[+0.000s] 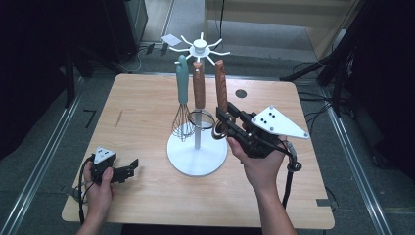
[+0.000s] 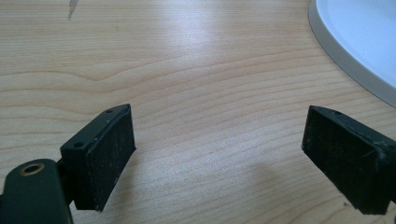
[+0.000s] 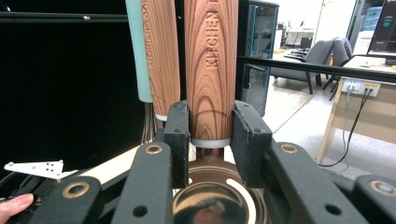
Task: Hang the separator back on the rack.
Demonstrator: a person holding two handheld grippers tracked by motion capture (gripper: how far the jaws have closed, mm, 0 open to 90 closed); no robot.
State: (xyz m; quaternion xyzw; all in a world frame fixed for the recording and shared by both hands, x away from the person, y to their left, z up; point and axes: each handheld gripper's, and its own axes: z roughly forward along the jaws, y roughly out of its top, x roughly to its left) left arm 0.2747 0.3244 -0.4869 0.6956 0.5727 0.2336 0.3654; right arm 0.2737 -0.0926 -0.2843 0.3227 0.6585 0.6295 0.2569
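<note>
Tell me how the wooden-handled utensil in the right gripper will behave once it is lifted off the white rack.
The wooden-handled utensil looks rigid, so it should not flex. Its varnished, rounded handle may slip or twist between the right gripper's fingers. The metal head below the grip probably makes it bottom-heavy, so it may swing. The rack has a wide base, so tipping seems unlikely.

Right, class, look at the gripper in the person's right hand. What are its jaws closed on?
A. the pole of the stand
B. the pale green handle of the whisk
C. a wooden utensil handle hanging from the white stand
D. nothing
C: in the right gripper view the right gripper clamps the wooden handle from both sides, beneath the white stand.
</note>
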